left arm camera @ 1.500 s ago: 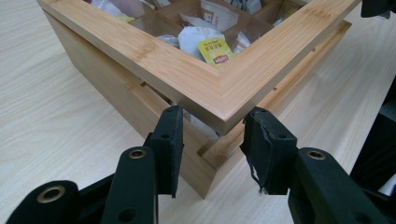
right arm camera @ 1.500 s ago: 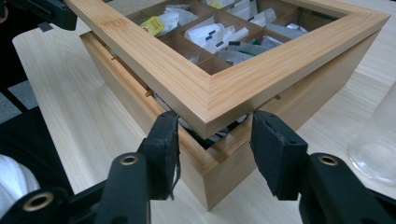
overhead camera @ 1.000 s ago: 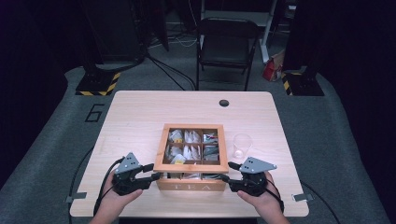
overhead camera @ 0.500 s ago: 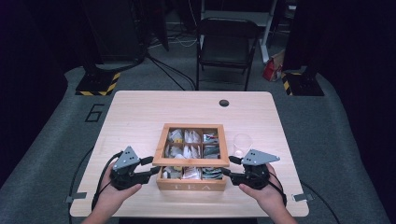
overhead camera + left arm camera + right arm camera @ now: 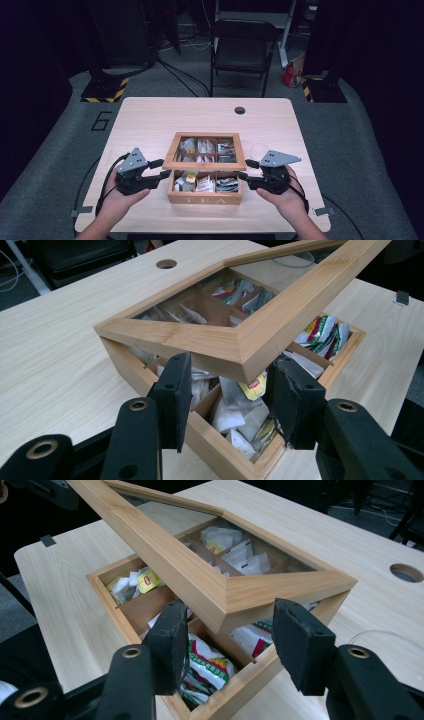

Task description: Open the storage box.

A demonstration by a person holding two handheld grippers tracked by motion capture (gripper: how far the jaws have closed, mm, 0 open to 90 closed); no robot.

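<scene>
A wooden tea box point(image 5: 205, 199) marked TEA stands near the table's front edge, with tea bags point(image 5: 204, 183) in its compartments. Its glass-paned lid point(image 5: 206, 164) is tilted up at the front and still hinged at the back. My left gripper point(image 5: 161, 169) holds the lid's front left corner, and in the left gripper view the corner of the lid point(image 5: 220, 342) sits wedged between the pads of that gripper point(image 5: 232, 390). My right gripper point(image 5: 245, 169) holds the front right corner. The right gripper view shows the lid point(image 5: 200, 580) pinched the same way in its gripper point(image 5: 227, 630).
A clear plastic cup point(image 5: 260, 149) lies on the table just right of the box, close to the right hand. A round cable hole point(image 5: 240, 110) sits at the table's far edge. A black folding chair point(image 5: 242, 50) stands behind the table.
Both hands have risen, and the lid's front edge has come up with them, so the front row of tea bags now shows under it.
</scene>
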